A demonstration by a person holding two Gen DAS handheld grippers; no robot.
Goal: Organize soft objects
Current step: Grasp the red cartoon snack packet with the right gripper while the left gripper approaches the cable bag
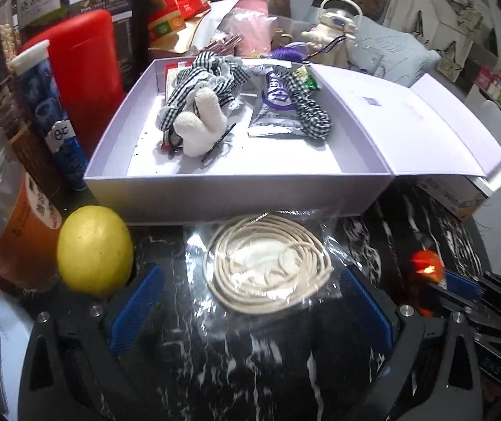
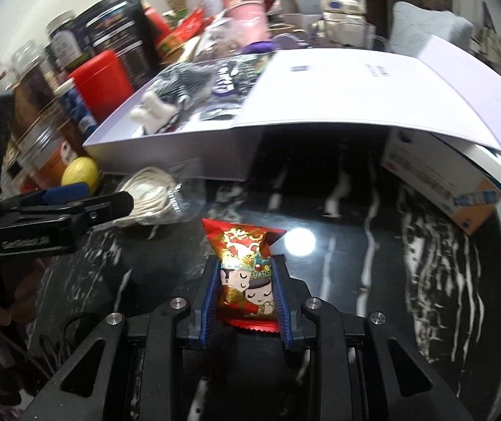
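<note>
A clear bag of coiled white cord (image 1: 268, 266) lies on the black marble table in front of a white open box (image 1: 236, 193). My left gripper (image 1: 250, 301) is open, its blue pads on either side of the bag. In the box lie a checked plush toy (image 1: 201, 105) and a checked ribbon on a foil packet (image 1: 285, 105). My right gripper (image 2: 246, 294) is shut on a red snack packet (image 2: 246, 270) with cartoon faces, just above the table. The left gripper (image 2: 85, 203), the cord bag (image 2: 152, 196) and the box (image 2: 180, 154) show in the right wrist view.
A yellow lemon (image 1: 94, 249), a drink cup (image 1: 8, 224), a blue tube (image 1: 53, 115) and a red canister (image 1: 81, 66) crowd the left. Jars (image 2: 36, 105) stand further left. The box lid (image 2: 373, 91) hangs open over a carton (image 2: 454, 182) at right.
</note>
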